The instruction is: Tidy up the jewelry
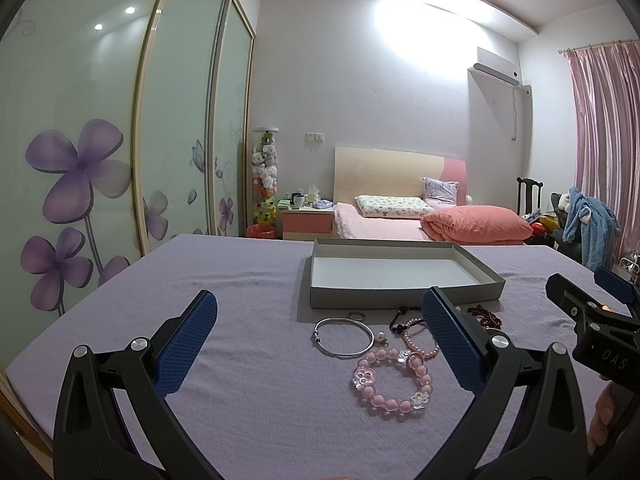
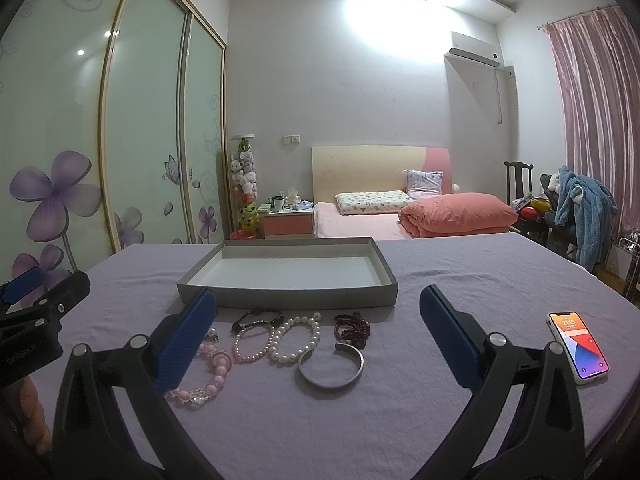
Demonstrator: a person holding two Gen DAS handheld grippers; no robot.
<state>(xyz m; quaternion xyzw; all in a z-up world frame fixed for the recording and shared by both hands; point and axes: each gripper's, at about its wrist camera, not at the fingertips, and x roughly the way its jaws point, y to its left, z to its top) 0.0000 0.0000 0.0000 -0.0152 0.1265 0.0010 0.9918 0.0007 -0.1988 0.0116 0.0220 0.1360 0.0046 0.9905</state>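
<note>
Several pieces of jewelry lie on the purple cloth in front of an empty grey tray (image 1: 400, 300) (image 2: 288, 298). In the left wrist view: a thin silver bangle (image 1: 344, 338), a small ring (image 1: 356, 314), a pink bead bracelet with flowers (image 1: 394, 384), a small pink pearl bracelet (image 1: 420, 342). In the right wrist view: a wide silver cuff (image 2: 331, 366), a white pearl bracelet (image 2: 296, 340), a pink pearl bracelet (image 2: 250, 344), a dark red bead bracelet (image 2: 352, 328), a black cord bracelet (image 2: 256, 318). My left gripper (image 1: 320, 340) and right gripper (image 2: 318, 332) are both open, empty, above the cloth.
A phone (image 2: 578, 346) with a lit screen lies on the cloth at the right. The table edge curves at the front and right. Behind the table stand a bed (image 1: 420, 220), a nightstand (image 1: 308, 222) and sliding wardrobe doors (image 1: 100, 140) at the left.
</note>
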